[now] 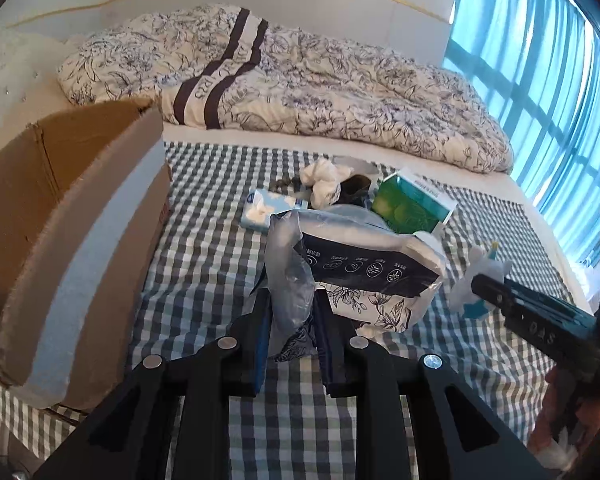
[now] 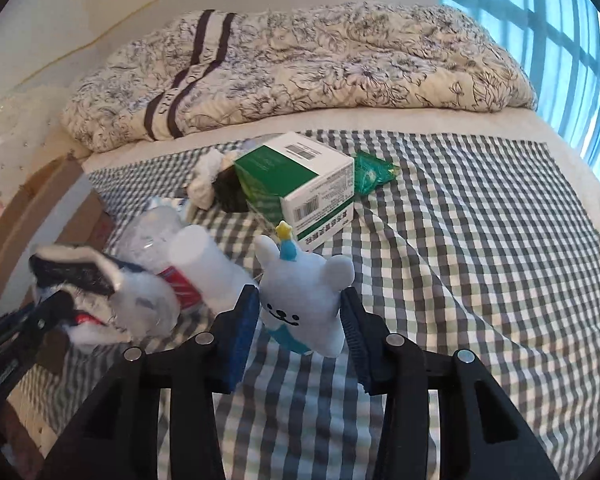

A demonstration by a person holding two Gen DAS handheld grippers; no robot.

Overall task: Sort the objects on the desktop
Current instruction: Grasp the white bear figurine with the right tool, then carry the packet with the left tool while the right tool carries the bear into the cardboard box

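Jaws of left gripper [image 1: 293, 312] clamped on clear plastic end of tissue pack [image 1: 364, 268], held above checked cloth [image 1: 204, 248]. Right gripper [image 2: 300, 320] jaws astride plush bunny [image 2: 300, 304], apparently touching both sides. Cardboard box [image 1: 60, 216] at left; green carton [image 2: 300, 184] farther off, floral quilt [image 2: 300, 64] beyond.

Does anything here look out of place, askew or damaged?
Yes. The green box rests tilted, propped on the dark and white things behind it rather than flat on the checked cloth. The plastic bottle lies on its side and looks crumpled.
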